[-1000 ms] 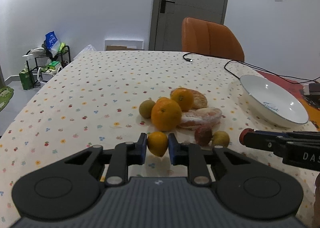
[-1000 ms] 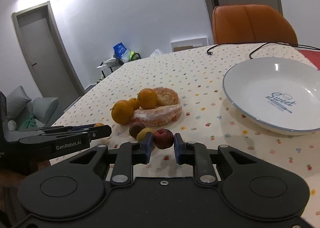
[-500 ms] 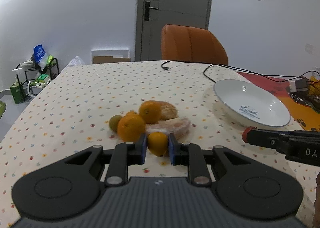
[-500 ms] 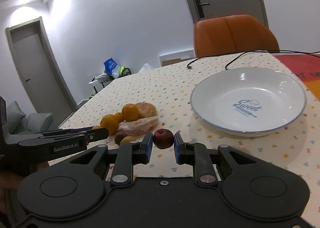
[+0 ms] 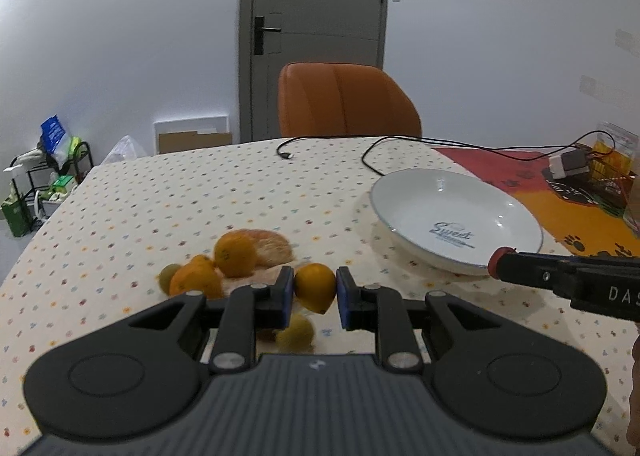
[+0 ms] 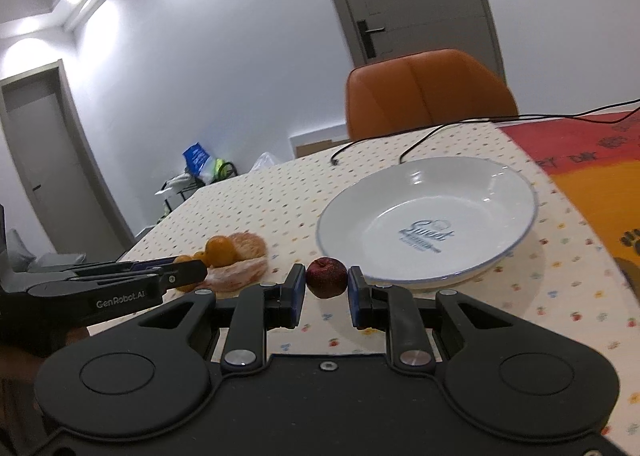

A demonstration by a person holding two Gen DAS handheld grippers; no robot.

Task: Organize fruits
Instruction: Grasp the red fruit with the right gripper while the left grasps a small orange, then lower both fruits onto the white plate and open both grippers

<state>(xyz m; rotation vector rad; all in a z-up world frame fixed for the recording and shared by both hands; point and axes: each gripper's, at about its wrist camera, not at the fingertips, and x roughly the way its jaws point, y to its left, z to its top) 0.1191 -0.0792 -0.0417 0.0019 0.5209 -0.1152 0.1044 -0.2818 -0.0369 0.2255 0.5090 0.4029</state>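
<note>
So, a small yellow-orange citrus fruit (image 5: 315, 287) is pinched between the blue pads of the left gripper (image 5: 315, 292) and held up off the flower-dotted tablecloth (image 5: 168, 200). A small dark red apple-like fruit (image 6: 327, 277) is clamped the same way in the right gripper (image 6: 327, 292), just in front of the white shallow plate with the blue rim (image 6: 516, 184), which is seen empty. Leftover oranges (image 5: 234, 254), peeled segments and little greenish fruits (image 5: 296, 332) are piled on the cloth, near the plate's left side.
</note>
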